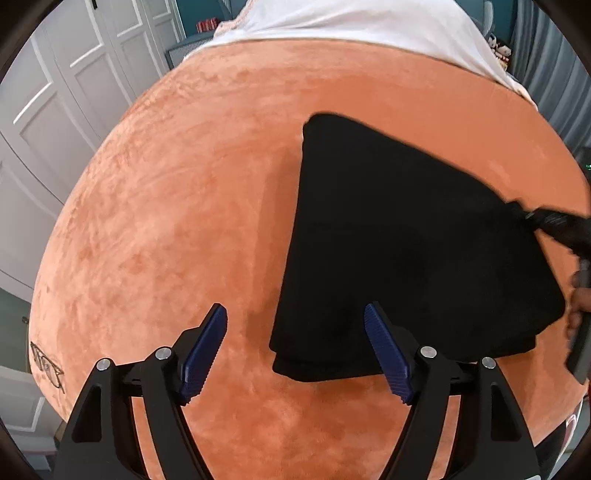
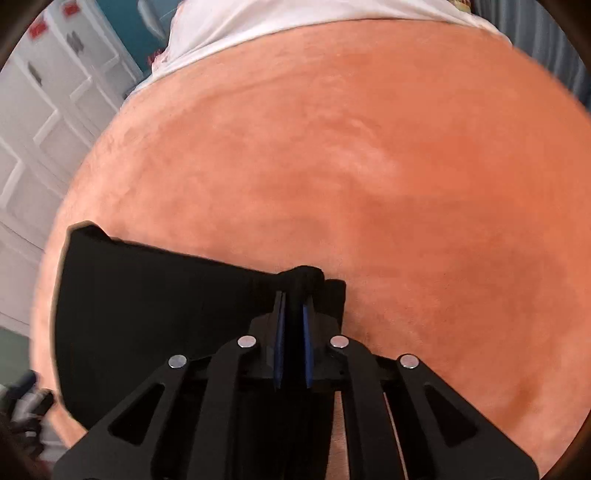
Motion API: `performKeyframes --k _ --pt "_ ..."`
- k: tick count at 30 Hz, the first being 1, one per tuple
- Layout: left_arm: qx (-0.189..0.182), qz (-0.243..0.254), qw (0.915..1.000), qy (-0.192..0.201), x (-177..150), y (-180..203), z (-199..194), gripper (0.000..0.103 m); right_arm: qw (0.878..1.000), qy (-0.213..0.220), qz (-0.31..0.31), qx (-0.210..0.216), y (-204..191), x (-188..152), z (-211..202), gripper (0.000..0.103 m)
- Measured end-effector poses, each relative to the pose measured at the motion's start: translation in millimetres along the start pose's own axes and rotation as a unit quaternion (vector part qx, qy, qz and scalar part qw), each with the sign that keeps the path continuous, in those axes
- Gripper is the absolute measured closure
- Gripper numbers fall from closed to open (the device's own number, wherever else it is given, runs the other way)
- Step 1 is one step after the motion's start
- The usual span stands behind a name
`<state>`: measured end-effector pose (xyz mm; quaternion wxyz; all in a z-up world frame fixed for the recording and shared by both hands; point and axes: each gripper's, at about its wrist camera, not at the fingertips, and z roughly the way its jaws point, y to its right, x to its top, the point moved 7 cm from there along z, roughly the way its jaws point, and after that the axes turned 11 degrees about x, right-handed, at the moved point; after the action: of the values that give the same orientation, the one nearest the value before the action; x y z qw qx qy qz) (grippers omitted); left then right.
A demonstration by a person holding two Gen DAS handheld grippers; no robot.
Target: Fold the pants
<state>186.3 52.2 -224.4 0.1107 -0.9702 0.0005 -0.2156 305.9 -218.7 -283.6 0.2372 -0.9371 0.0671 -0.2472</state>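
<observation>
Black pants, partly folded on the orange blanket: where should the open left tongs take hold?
On the near-left corner of the black pants, coming from the near side, low along the blanket. The layered edges lie stacked and exposed there, right ahead of the left tongs.

Left wrist camera looks steeply down over the left gripper (image 1: 295, 354) from above the bed's (image 1: 184, 221) near edge, pants (image 1: 406, 240) just ahead. Right wrist camera sits lower and closer, seemingly blurred, right gripper (image 2: 293, 314) at the pants (image 2: 147, 325). Both views share blanket, pants, and white sheet (image 1: 351, 22).
</observation>
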Motion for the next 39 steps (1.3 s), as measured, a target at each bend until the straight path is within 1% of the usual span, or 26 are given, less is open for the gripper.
performKeyframes --k 1,2,3,4,5,8,9,10,12,13,14,15,16,17,18,20,21,23,26,28,30,31,33,35,37,39 --pt "-0.004 -0.002 1.0 -0.003 -0.3 -1.0 1.5 0.029 1.0 0.013 0.007 0.016 -1.6 0.2 -11.4 0.081" --pt "-0.01 -0.006 0.9999 -0.004 -0.2 -2.5 2.0 0.029 0.999 0.026 0.015 0.017 -2.5 -2.7 -27.6 0.056" --pt "-0.024 -0.015 0.9996 -0.005 0.3 -5.1 2.7 0.028 0.999 0.042 0.02 0.018 -3.0 -9.0 -44.9 0.023" --pt "-0.036 -0.023 0.9991 -0.008 0.3 -6.6 4.5 0.025 0.998 0.057 0.026 0.024 -2.7 -17.5 -58.3 0.011" --pt "-0.055 -0.033 0.9978 -0.016 0.0 -8.1 8.8 0.02 0.997 0.064 0.032 0.035 -2.4 -28.9 -67.1 0.009" --pt "-0.119 -0.065 0.9889 -0.06 -3.7 -2.8 27.8 0.02 0.992 0.018 0.082 0.091 -4.0 -73.0 -62.9 0.009" --pt "-0.142 -0.077 0.9836 -0.081 -5.7 1.8 37.3 0.02 0.991 0.007 0.092 0.095 -5.7 -79.2 -55.4 0.009" --pt "-0.149 -0.083 0.9811 -0.091 -6.9 5.0 43.7 0.02 0.99 -0.006 0.1 0.097 -5.6 -87.9 -45.7 0.009" --pt "-0.127 -0.08 0.9839 -0.098 -9.5 11.6 57.1 0.016 0.987 -0.034 0.126 0.096 -2.8 -108.7 -24.9 0.009" --pt "-0.13 -0.078 0.9835 -0.099 -10.2 15.7 61.1 0.015 0.984 -0.036 0.14 0.106 -2.8 -115.5 -19.6 0.008" --pt "-0.129 -0.08 0.9834 -0.099 -10.5 17.6 64.5 0.013 0.982 -0.02 0.145 0.117 -6.6 -118.6 -17.5 0.009" --pt "-0.134 -0.086 0.9821 -0.101 -10.5 18.4 66.4 0.017 0.983 -0.018 0.139 0.121 -11.1 -118.8 -14.4 0.014" --pt "-0.139 -0.087 0.981 -0.103 -10.3 18.3 65.3 0.021 0.984 -0.024 0.131 0.117 -15.6 -118.7 -11.0 0.03" --pt "-0.148 -0.088 0.9796 -0.104 -9.5 17.8 62.4 0.037 0.985 -0.028 0.128 0.115 -18.0 -118.1 -10.1 0.05" --pt "-0.155 -0.091 0.9782 -0.103 -8.9 14.1 54.9 0.053 0.977 -0.029 0.148 0.149 -20.3 -116.6 -12.7 0.057" --pt "-0.175 -0.098 0.9743 -0.102 -10.2 3.7 37.4 0.073 0.974 -0.025 0.156 0.161 -22.5 -114.6 -25.0 0.063" --pt "-0.185 -0.102 0.9725 -0.099 -11.4 -1.5 28.6 0.077 0.974 -0.019 0.146 0.171 -27.7 -112.4 -38.9 0.065" --pt "-0.207 -0.099 0.9693 -0.089 -18.3 -13.3 1.3 0.08 0.971 -0.021 0.137 0.193 -36.5 -116.0 -63.1 0.066" --pt "-0.213 -0.075 0.9693 -0.097 -44.6 -16.1 -24.3 0.079 0.973 -0.035 0.115 0.196 -41.2 -139.2 -96.2 0.066" --pt "-0.175 -0.039 0.9788 -0.098 -73.5 -7.7 -27.4 0.072 0.976 -0.051 0.11 0.182 -31.4 -163.0 -101.0 0.064" --pt "-0.112 -0.015 0.9897 -0.088 -93.2 -0.4 -23.0 0.059 0.981 -0.081 0.113 0.138 -8.3 -195.2 -85.8 0.055" --pt "-0.085 -0.006 0.993 -0.082 -97.7 2.2 -21.9 0.057 0.981 -0.09 0.119 0.122 1.3 -206.8 -78.7 0.048" --pt "-0.032 0.011 0.9978 -0.056 -97.2 4.0 -30.6 0.051 0.976 -0.051 0.16 0.136 10.0 -207.4 -96.3 0.047" --pt "0.006 0.029 0.9992 -0.025 -91.3 6.3 -43.2 0.049 0.985 -0.006 0.136 0.102 8.6 -193.1 -120.1 0.047" --pt "0.05 0.057 0.9971 0.008 -85.1 8.1 -54.5 0.042 0.998 0.049 0.039 0.029 -11.7 -165.0 -154.4 0.05" --pt "0.064 0.067 0.9955 0.019 -84.5 13.6 -61.3 0.038 0.997 0.071 -0.022 0.017 -39.2 -142.3 -167.0 0.052"
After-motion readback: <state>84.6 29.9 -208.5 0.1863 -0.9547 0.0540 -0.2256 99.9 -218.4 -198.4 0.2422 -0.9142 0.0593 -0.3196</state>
